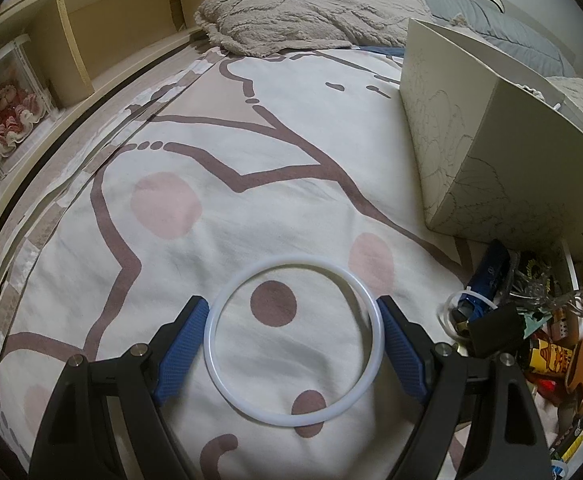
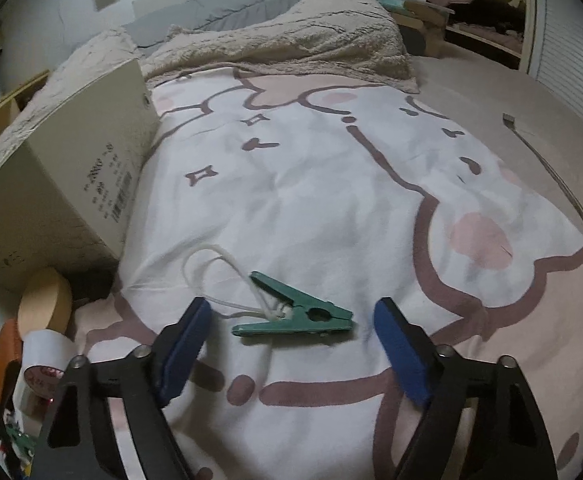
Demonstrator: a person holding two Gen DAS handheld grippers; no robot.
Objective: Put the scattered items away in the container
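Left claw (image 1: 293,336): fingers spread wide, blue pads (image 1: 183,344) flanking a white ring (image 1: 374,320) that lies flat on the bed cover (image 1: 211,208). Each pad sits right at the ring's outer rim, left and right; whether they press it I cannot tell. The ring's far arc reaches past the fingertips, its near arc lies back between the fingers.

Ahead and left of this claw: open patterned cover as far as a fuzzy blanket (image 1: 311,16) bunched at the far end. Further left the bed edge runs along a wooden shelf unit (image 1: 103,32). Ahead right, a pale box (image 1: 503,160) stands on the cover, its near corner close to the right finger. Directly right, beside the right finger, a heap of small mixed items (image 1: 531,320).

Right claw (image 2: 291,320): fingers apart, holding nothing. A green clothespin (image 2: 295,314) lies on its side between the fingertips, touching neither, with a white cord (image 2: 211,268) looped through it and trailing ahead left.

Ahead and right of this claw: wide open cover, then the bed edge curving away at far right. Left: the same box (image 2: 63,184) stands close, with a round wooden tub (image 2: 45,300) and a tape roll (image 2: 45,360) just below it, near the left finger.
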